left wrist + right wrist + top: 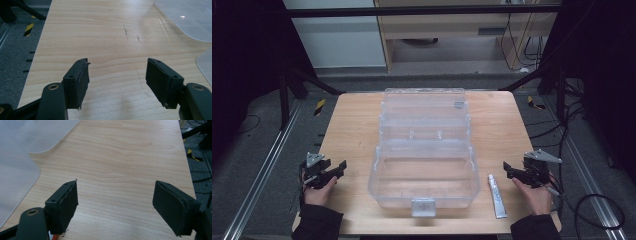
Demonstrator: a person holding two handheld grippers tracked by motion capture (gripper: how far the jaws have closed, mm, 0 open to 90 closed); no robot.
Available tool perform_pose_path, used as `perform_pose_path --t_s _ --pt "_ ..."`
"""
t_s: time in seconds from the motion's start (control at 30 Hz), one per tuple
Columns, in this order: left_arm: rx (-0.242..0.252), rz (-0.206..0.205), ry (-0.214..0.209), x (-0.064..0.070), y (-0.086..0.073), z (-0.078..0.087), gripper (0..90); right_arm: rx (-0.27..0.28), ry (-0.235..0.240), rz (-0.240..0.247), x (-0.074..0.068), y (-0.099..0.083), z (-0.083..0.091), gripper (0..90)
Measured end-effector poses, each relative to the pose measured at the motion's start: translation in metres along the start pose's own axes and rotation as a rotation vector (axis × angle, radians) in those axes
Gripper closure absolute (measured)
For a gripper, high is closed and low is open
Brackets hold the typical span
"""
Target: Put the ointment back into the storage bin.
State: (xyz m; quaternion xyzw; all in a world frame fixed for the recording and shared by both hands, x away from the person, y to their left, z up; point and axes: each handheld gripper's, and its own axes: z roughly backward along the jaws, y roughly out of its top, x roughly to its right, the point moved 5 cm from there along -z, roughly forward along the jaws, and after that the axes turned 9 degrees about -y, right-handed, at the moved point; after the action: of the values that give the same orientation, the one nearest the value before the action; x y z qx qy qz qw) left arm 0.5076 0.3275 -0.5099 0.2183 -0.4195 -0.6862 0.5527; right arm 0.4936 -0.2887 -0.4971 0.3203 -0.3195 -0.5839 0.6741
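Observation:
A clear plastic box (424, 172) stands open in the middle of the wooden table (354, 130), its lid (424, 107) lying back towards the far side. A small grey-white tube (497, 196) lies on the table just right of the box, near the front edge. My left gripper (337, 170) rests at the table's front left, open and holding nothing; between its fingertips (80, 75) is bare wood. My right gripper (511, 171) sits at the front right, just right of the tube, open and holding nothing.
The table's left edge (37, 50) drops to grey floor with rails and yellow-black tape marks. The box's clear edge (185, 20) shows at the upper right of the left gripper view and its wall (15, 177) at the left of the right gripper view. Cables lie on the floor to the right.

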Motion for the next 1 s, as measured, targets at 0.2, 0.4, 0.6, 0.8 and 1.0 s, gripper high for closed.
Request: perform_pose_path --t_s 0.2,0.4,0.6,0.8,1.0 --pt "-0.004 -0.001 0.005 0.000 -0.001 0.000 34.0 -0.004 0.019 0.010 -0.007 0.006 0.010 21.8" --pt "-0.014 -0.010 0.006 0.001 -0.002 -0.001 32.6 -0.052 0.023 0.062 -0.019 0.011 0.024 24.5" --pt "-0.026 -0.011 0.007 0.001 -0.003 -0.003 31.9 -0.113 0.028 0.110 -0.024 0.017 0.040 26.5" --pt "-0.036 -0.021 0.007 0.002 -0.003 -0.003 31.2 -0.142 0.050 0.131 -0.031 0.030 0.056 29.3" --pt "-0.039 -0.031 0.006 0.004 -0.003 -0.004 30.7 -0.169 0.060 0.155 -0.042 0.038 0.059 31.2"
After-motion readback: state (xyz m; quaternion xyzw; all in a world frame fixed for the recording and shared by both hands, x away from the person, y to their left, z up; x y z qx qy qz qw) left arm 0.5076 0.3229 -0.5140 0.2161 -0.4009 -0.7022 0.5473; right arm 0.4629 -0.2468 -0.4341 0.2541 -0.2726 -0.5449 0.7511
